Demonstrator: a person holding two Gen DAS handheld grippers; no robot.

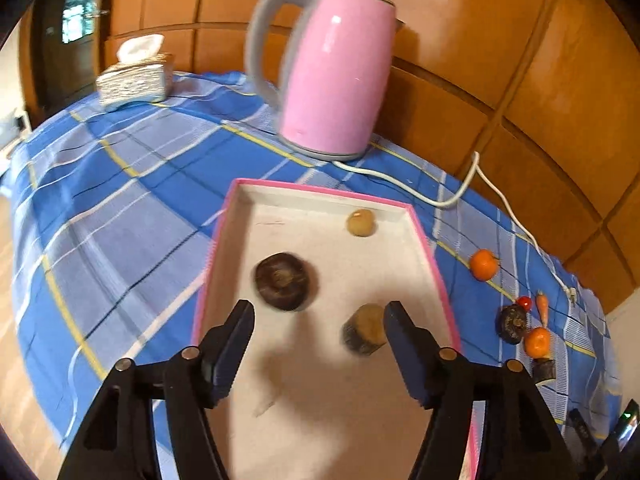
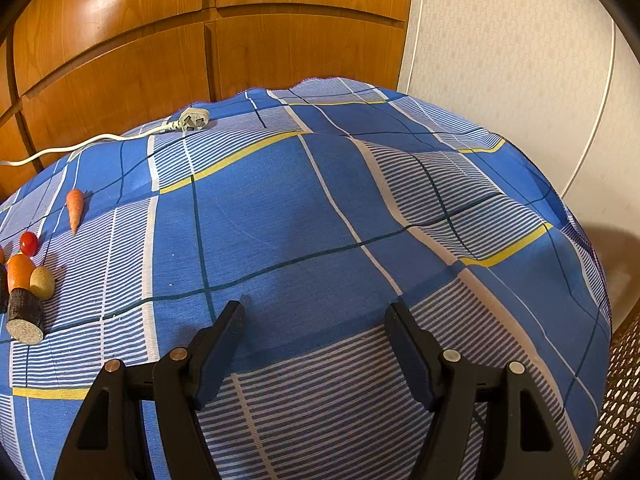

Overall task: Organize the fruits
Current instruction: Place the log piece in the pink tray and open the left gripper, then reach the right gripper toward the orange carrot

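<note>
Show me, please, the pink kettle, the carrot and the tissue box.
Pink kettle (image 1: 336,76): left wrist view, middle of its body.
Carrot (image 2: 75,208): right wrist view, mid-length.
Tissue box (image 1: 134,80): left wrist view, front side.

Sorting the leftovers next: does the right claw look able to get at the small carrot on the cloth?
Probably yes. The right claw is open and empty, and only bare blue checked cloth lies between it and the carrot off to its left.

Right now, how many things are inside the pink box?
3. A dark round piece lies on the left side of the pink box, a small yellowish ball sits near the far wall, and a tan chunk lies on the right side. The claws may hide more.
</note>
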